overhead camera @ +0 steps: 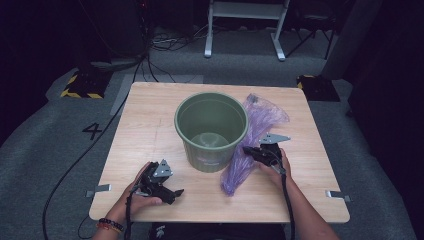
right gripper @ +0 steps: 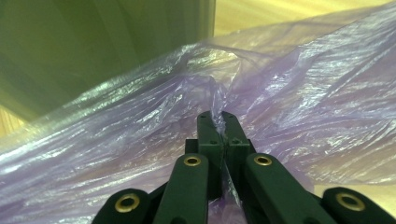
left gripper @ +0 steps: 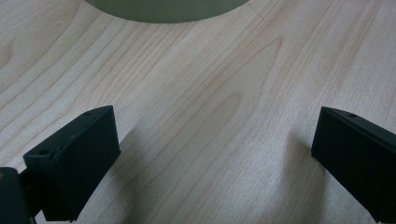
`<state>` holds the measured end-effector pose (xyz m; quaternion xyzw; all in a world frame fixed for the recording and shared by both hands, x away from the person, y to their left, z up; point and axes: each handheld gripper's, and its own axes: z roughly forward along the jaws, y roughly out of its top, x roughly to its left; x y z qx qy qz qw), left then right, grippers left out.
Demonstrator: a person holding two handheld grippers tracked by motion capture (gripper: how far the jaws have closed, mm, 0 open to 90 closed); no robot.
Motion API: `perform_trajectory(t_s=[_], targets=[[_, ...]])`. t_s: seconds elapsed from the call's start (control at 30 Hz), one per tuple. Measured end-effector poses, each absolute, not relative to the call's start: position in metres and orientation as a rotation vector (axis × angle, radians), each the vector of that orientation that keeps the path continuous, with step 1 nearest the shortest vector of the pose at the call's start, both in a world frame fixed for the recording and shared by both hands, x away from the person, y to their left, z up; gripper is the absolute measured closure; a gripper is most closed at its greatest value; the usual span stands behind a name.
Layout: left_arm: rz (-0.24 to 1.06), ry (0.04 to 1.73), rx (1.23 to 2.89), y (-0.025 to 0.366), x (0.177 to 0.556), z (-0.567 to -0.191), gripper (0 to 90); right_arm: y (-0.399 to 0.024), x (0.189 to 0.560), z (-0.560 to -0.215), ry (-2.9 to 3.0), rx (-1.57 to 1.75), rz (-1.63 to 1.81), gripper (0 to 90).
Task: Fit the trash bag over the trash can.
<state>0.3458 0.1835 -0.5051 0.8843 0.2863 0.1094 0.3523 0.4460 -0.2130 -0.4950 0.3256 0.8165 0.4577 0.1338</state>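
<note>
Purple plastic bag (overhead camera: 252, 142) is lying on the worktop (overhead camera: 145, 125), just right of the green bin (overhead camera: 211, 131); the right hand-held gripper (overhead camera: 249, 151) is pinching a fold of it, likely for lining the bin, which is standing empty. The left hand-held gripper (overhead camera: 176, 193) is waiting near-left, jaws apart.

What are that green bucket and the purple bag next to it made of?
The green bucket looks like moulded plastic: matte, ribbed wall, smooth rim. The purple bag looks like thin plastic film: see-through, crinkled, glossy where light catches. The table shows pale wood grain, possibly a laminate.
</note>
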Motion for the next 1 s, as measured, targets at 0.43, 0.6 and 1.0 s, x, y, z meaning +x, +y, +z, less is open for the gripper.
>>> perform_trajectory(t_s=[0.43,0.6,1.0], targets=[[0.285,0.749,2.288,0.182,0.346,-0.505,0.4,-0.245,0.441,-0.453,2.137,0.938,1.432,90.0],[0.282,0.747,2.298,0.182,0.347,-0.504,0.5,-0.256,0.442,-0.437,2.074,0.94,1.456,90.0],[0.319,0.784,2.283,0.199,0.358,-0.496,14.1,-0.269,0.445,-0.402,1.982,0.908,1.479,90.0]])
